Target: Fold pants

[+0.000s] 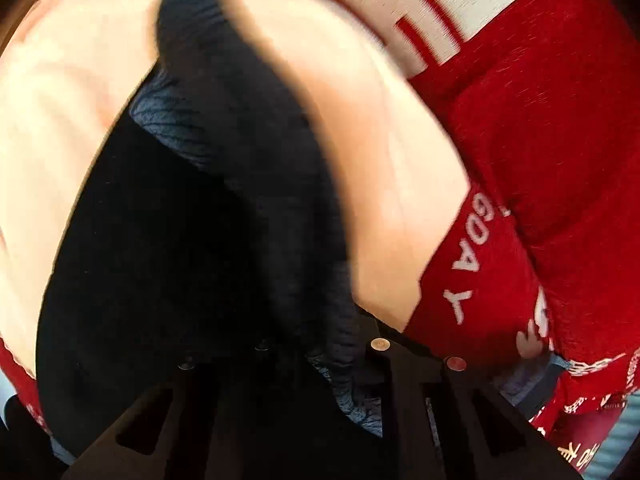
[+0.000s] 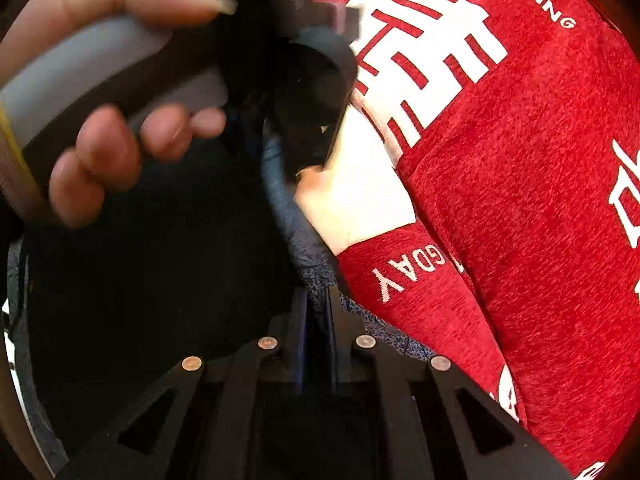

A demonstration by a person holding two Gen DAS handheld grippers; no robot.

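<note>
dark pants (image 1: 180,260), soft, light and limp, lie bunched on a red blanket with white lettering (image 2: 520,200), just beside its pale patch (image 1: 380,160); best taken at the thick ribbed hem or waistband edge. left gripper (image 1: 316,360): jaws pressed together, pinching a ribbed fold of pants. right gripper (image 2: 316,320): jaws nearly together, pinching a thin dark fold. a bare hand (image 2: 120,152) grips the left gripper's handle.
</note>
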